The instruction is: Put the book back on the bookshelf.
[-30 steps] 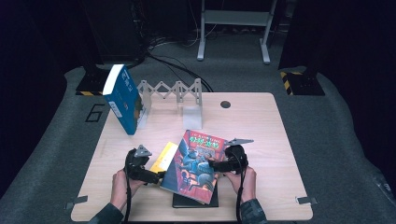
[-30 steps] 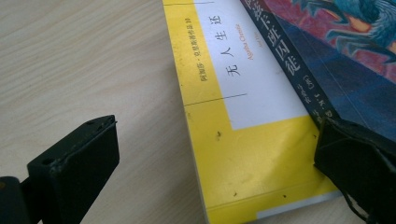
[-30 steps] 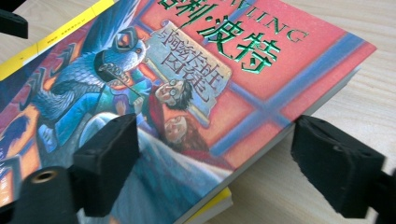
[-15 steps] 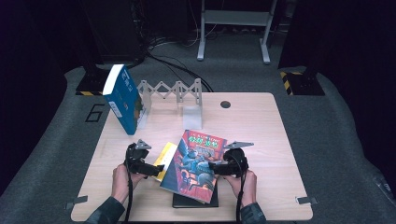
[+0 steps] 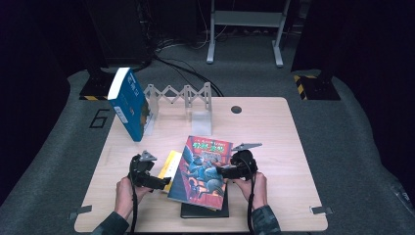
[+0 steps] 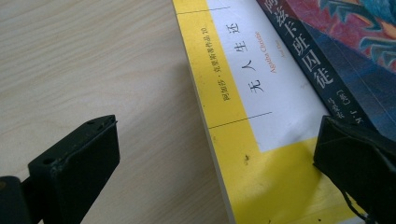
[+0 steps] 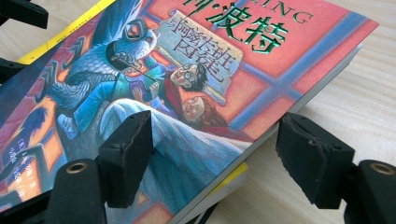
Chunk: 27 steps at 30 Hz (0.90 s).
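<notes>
High view puts the red-covered book (image 5: 203, 169) near the front middle of the bench (image 5: 274, 132), lying tilted across a yellow book (image 5: 170, 164) and a dark book (image 5: 205, 210) beneath it. In the right gripper view the red-covered book (image 7: 196, 79) sits between the right tongs (image 7: 219, 154): one jaw rests above the cover, the other stands off its page edge, with a gap showing. Those jaws have just been closing, the book's edge between them, and no pad presses yet. The left tongs (image 6: 210, 163) are open, straddling the yellow book's (image 6: 233, 107) near edge, one jaw over bare wood.

The red-covered book looks like a thick paperback: fairly heavy, glossy and likely slippery, and liable to sag if pinched at a corner. A bite deep over the cover near the spine would probably hold best.

Farther back, a blue book (image 5: 128, 104) leans against a folding rack (image 5: 181, 98).
</notes>
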### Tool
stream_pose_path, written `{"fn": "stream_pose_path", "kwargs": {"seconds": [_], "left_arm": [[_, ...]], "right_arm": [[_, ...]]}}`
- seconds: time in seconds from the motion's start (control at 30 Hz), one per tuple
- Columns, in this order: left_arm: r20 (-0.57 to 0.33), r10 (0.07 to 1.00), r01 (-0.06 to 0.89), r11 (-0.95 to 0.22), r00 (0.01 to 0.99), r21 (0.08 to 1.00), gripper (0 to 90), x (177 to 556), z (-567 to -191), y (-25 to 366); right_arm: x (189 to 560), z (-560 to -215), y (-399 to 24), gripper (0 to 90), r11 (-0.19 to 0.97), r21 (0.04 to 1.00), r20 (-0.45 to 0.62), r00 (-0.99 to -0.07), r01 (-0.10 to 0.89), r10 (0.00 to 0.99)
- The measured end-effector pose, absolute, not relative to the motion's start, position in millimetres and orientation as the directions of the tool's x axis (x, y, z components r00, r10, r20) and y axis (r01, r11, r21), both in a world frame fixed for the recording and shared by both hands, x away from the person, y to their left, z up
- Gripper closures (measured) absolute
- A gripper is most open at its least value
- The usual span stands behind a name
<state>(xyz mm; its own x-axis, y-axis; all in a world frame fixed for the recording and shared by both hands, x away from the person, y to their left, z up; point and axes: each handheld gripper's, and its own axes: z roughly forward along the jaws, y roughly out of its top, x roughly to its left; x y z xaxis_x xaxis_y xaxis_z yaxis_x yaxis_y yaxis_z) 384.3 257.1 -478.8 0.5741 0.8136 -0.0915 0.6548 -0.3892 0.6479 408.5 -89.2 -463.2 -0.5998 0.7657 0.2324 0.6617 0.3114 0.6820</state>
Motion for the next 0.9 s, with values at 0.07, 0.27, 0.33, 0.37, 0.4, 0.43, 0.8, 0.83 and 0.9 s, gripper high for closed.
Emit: {"fn": "stream_pose_path", "kwargs": {"seconds": [0.07, 0.27, 0.33, 0.37, 0.4, 0.43, 0.8, 0.83, 0.9], "left_arm": [[-0.116, 0.816, 0.659, -0.365, 0.567, 0.658, 0.3, 383, -479, 259], [-0.135, 0.821, 0.656, -0.331, 0.554, 0.678, 0.0, 387, -470, 271], [-0.147, 0.824, 0.658, -0.315, 0.548, 0.684, 0.0, 390, -466, 273], [-0.147, 0.826, 0.657, -0.311, 0.544, 0.687, 0.0, 392, -464, 274], [-0.152, 0.824, 0.656, -0.307, 0.545, 0.690, 0.0, 394, -463, 274], [-0.153, 0.824, 0.653, -0.304, 0.546, 0.693, 0.0, 397, -460, 275], [-0.178, 0.821, 0.659, -0.283, 0.542, 0.697, 0.0, 423, -449, 267], [-0.162, 0.820, 0.652, -0.299, 0.550, 0.697, 0.0, 426, -447, 266], [-0.159, 0.814, 0.654, -0.314, 0.559, 0.688, 0.0, 430, -446, 264]], "right_arm": [[411, -463, -88, 27.5, 0.318, 0.682, 0.230, -0.607, 0.658, 0.761], [414, -464, -85, 28.0, 0.316, 0.684, 0.237, -0.610, 0.658, 0.756], [415, -464, -83, 28.1, 0.312, 0.685, 0.242, -0.610, 0.659, 0.755], [415, -463, -83, 28.3, 0.315, 0.677, 0.243, -0.606, 0.665, 0.758], [415, -463, -81, 28.3, 0.305, 0.678, 0.252, -0.602, 0.668, 0.758], [417, -464, -81, 28.3, 0.320, 0.692, 0.235, -0.621, 0.647, 0.748], [416, -464, -78, 29.4, 0.317, 0.699, 0.226, -0.619, 0.641, 0.752], [415, -464, -78, 29.7, 0.315, 0.700, 0.224, -0.616, 0.641, 0.755], [414, -464, -78, 30.2, 0.307, 0.702, 0.224, -0.609, 0.643, 0.761]]}}
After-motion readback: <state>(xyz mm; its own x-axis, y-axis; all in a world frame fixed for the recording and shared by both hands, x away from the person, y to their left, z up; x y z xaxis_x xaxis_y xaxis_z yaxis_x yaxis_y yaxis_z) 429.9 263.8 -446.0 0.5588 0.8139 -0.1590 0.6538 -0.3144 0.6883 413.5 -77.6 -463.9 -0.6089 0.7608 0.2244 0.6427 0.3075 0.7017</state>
